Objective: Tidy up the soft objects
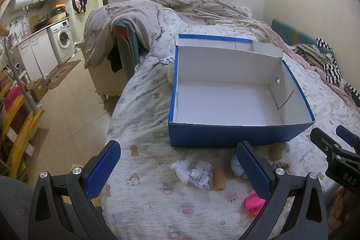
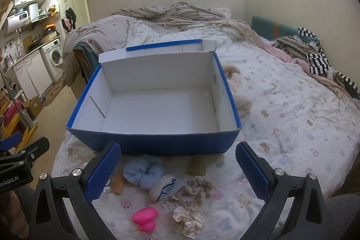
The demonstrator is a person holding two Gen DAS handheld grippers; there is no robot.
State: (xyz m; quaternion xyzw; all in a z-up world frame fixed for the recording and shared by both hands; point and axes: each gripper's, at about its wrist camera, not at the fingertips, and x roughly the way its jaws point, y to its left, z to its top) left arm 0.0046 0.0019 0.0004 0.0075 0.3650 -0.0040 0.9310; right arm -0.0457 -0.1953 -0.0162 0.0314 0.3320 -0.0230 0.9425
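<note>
An open blue box [image 1: 234, 136] with a white, empty inside stands on the bed; it also shows in the right wrist view [image 2: 157, 143]. In front of it lie a fluffy blue scrunchie [image 2: 144, 171], a small blue sock [image 2: 163, 187], a beige lace scrunchie [image 2: 193, 191], a cream scrunchie [image 2: 189, 218] and a pink rubber duck [image 2: 145, 218]. The duck [image 1: 254, 202] also shows in the left wrist view. My left gripper [image 1: 178, 172] is open above a white wad and plastic packet [image 1: 193, 172]. My right gripper [image 2: 177, 172] is open above the scrunchies.
Cardboard tubes [image 1: 219, 178] [image 2: 197, 167] lie near the box. A fluffy cream item [image 2: 238, 91] lies right of the box. Rumpled quilts [image 2: 171, 15] and striped clothes [image 2: 315, 60] fill the far bed. The bed's left edge drops to a tiled floor [image 1: 67, 109].
</note>
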